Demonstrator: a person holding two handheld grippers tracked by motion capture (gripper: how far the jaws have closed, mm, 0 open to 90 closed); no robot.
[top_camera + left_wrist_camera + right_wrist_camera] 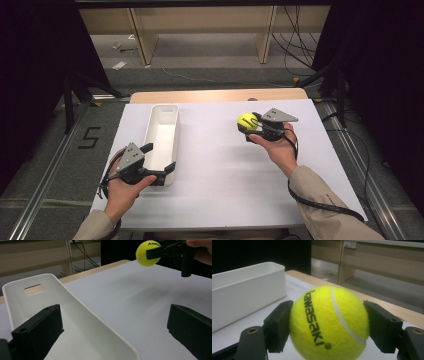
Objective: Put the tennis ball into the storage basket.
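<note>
A yellow tennis ball (246, 121) (329, 323) (147, 253) with black lettering sits clamped between the jaws of my right gripper (250, 124) (328, 327), held above the white sheet at the right of the table. A long white bin (162, 140) (75, 322) (244, 292) lies at the left. My left gripper (159, 162) (112, 332) is open and straddles the bin's near right wall, one jaw inside the bin and the other outside over the sheet.
A white sheet (220, 165) covers the table; a strip of bare wood (215, 95) shows along its far edge. Beyond stand table legs and cables on the floor (295, 45). Metal rails (45, 165) run along both sides.
</note>
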